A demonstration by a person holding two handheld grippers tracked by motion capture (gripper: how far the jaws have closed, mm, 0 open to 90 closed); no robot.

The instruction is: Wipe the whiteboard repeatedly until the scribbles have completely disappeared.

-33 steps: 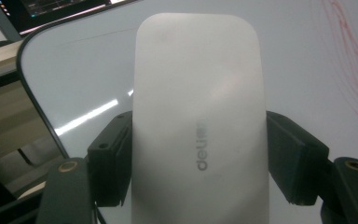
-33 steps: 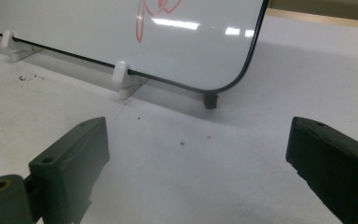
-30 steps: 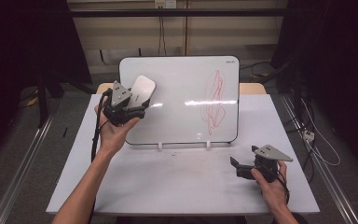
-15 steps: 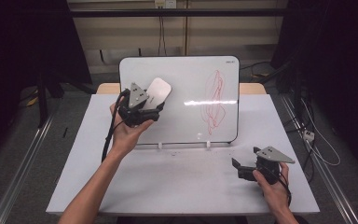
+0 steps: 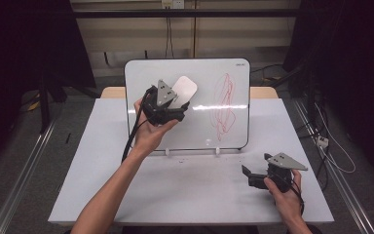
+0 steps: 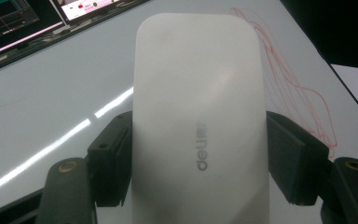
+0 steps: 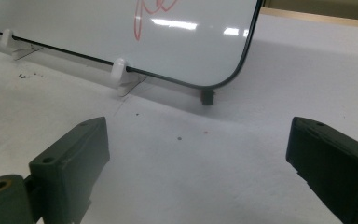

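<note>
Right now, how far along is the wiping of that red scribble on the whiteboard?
Done: the left gripper is shut on the white rounded plastic eraser, held over the glossy whiteboard. In hand: the eraser sits left of the red marker scribble, not on it yet. Left: the whole scribble looks intact, so all the wiping remains. The right gripper rests open on the white table.

White counter (image 5: 185, 195) with small dark specks (image 7: 28, 74); wooden tabletop edge (image 5: 263, 91) behind it; metal floor rails (image 5: 24, 190) alongside; cables (image 5: 331, 151) trailing at right.
</note>
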